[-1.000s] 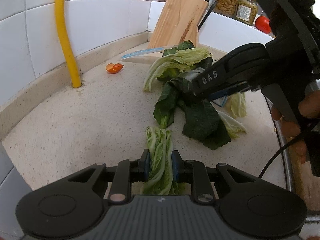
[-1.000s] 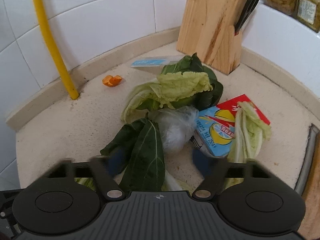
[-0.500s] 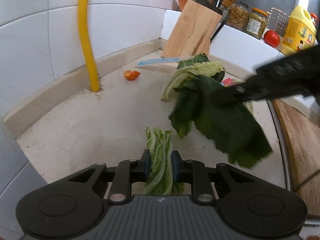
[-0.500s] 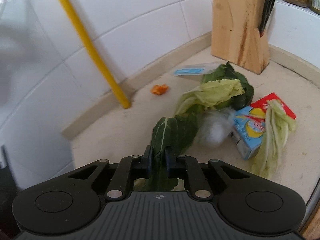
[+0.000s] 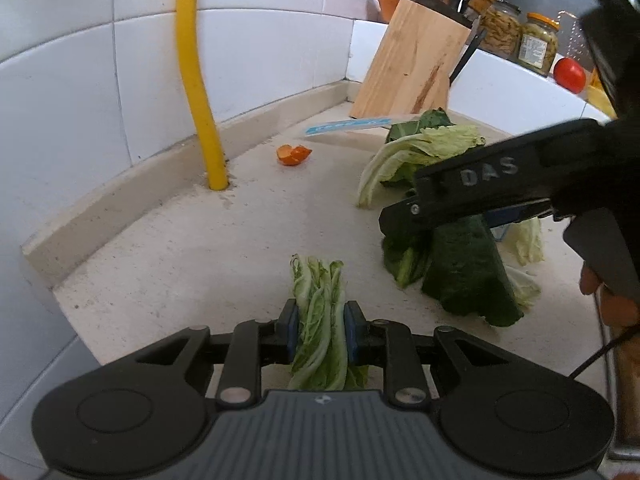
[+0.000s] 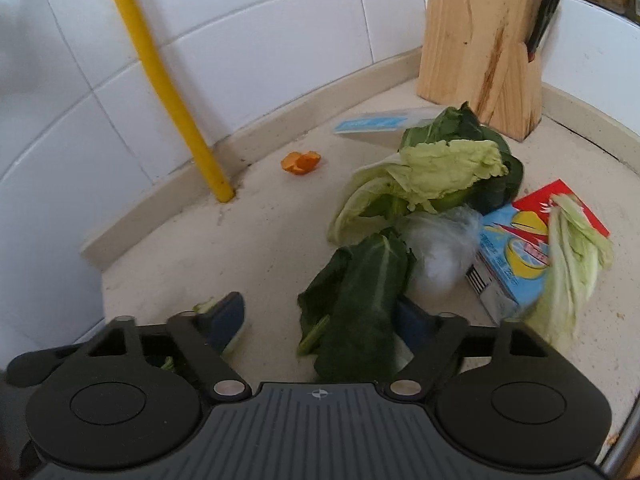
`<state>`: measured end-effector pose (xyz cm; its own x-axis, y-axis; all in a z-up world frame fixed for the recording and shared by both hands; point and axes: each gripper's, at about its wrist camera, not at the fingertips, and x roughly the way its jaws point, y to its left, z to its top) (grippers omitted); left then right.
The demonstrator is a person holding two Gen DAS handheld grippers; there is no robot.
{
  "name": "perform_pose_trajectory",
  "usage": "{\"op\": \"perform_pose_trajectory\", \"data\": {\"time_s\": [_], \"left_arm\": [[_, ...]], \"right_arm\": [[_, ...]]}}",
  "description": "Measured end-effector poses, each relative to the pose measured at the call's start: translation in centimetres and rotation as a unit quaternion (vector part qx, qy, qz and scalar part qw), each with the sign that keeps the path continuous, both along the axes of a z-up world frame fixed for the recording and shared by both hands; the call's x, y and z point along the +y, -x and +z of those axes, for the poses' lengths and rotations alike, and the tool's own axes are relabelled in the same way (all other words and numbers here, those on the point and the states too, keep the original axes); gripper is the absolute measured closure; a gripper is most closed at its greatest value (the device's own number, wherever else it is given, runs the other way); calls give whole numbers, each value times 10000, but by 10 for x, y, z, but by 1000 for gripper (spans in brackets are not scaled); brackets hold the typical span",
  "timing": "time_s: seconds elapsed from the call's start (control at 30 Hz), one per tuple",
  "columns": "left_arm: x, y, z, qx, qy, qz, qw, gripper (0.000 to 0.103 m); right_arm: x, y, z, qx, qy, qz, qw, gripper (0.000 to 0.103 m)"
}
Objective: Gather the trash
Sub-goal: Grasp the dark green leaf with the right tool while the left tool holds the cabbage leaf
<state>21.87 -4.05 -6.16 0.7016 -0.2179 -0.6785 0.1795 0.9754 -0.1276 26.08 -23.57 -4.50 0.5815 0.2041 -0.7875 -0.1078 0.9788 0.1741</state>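
My left gripper [image 5: 319, 330] is shut on a pale green cabbage leaf [image 5: 318, 312] above the counter's near edge. My right gripper [image 6: 320, 320] is open; a dark green leaf [image 6: 356, 300] lies between its fingers against the right finger [image 6: 414, 320], resting on the counter. In the left wrist view that gripper [image 5: 404, 220] hangs over the dark leaf [image 5: 464, 272]. Behind lie a light cabbage leaf [image 6: 436, 172], a clear plastic bag [image 6: 438, 248], a juice carton [image 6: 516, 248], another pale leaf [image 6: 576, 248], an orange peel [image 6: 300, 162] and a blue wrapper [image 6: 372, 123].
A yellow pipe [image 5: 196, 80] rises from the counter by the tiled wall. A wooden knife block [image 6: 480, 40] stands in the back corner. Jars [image 5: 536, 42] and a tomato [image 5: 569, 75] sit on the ledge behind. A sink rim [image 6: 624, 432] runs along the right.
My right gripper closed on the dark leaf and lifted it, then came back down and opened, leaving the leaf on the counter. My left gripper kept its hold on the cabbage leaf.
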Motion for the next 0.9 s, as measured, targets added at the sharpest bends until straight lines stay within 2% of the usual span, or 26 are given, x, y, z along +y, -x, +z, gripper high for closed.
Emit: {"op": "perform_pose_trajectory", "data": {"time_s": [0.13, 0.27, 0.33, 0.37, 0.43, 0.47, 0.5, 0.57, 0.7, 0.9], "left_arm": [[0, -2, -1, -60, -109, 82, 9999, 80], [-4, -2, -3, -187, -334, 66, 9992, 80], [-6, -3, -5, -166, -418, 41, 9990, 80], [-6, -4, -6, -137, -410, 15, 9991, 80], [-4, -5, -6, -96, -364, -8, 9993, 83], [-3, -4, -5, -88, -335, -25, 9994, 84], [-4, -3, -4, -88, -318, -47, 9994, 86], [-4, 0, 0, -61, -217, -136, 9997, 88], [-5, 11, 11, 56, 289, -379, 9988, 89], [-21, 34, 31, 57, 644, -916, 9937, 90]], "right_arm": [[4, -11, -9, 189, 126, -275, 9994, 14], [13, -15, -15, 244, 253, -322, 9989, 14], [22, -15, -19, 233, 405, -178, 9987, 24], [27, -16, -23, 276, 509, -90, 9983, 37], [30, -15, -24, 226, 653, -59, 9976, 50], [29, -15, -23, 242, 618, -22, 9978, 65], [25, -14, -20, 276, 524, -14, 9982, 74], [20, -9, -14, 270, 387, 17, 9989, 82], [7, 13, 3, 169, 24, 199, 9997, 87], [-19, 71, 43, 92, -565, 326, 9978, 88]]}}
